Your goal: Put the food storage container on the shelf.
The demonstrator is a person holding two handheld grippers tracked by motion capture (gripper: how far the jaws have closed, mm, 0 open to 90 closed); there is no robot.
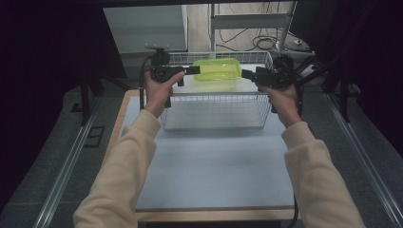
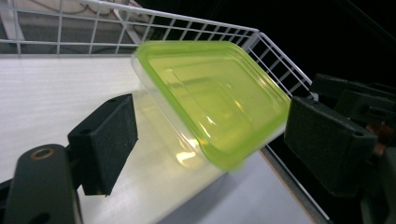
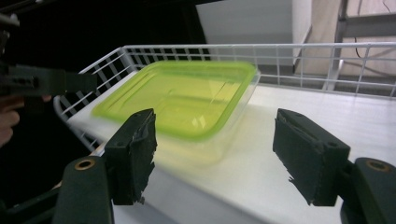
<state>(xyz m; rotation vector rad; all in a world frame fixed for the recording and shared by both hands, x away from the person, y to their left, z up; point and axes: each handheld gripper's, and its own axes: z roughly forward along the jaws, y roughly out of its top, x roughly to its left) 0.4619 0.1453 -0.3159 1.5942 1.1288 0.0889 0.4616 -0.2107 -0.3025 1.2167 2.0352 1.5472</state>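
Lime-green lid on a clear plastic box (image 1: 216,69), blurred in both gripper views, sits inside the white wire basket (image 1: 215,110) toward its far edge. Left gripper (image 1: 191,71) and right gripper (image 1: 246,74) flank it, jaws wide apart, gripping nothing. Pale blue board (image 1: 214,164) covers the table; dark curtains surround.

a lab-like recording setup: dark curtains (image 1: 43,71) around a white surface (image 1: 214,166), metal floor rails (image 1: 66,171), loose cables (image 1: 266,40) and a frame stand (image 1: 247,21) behind.
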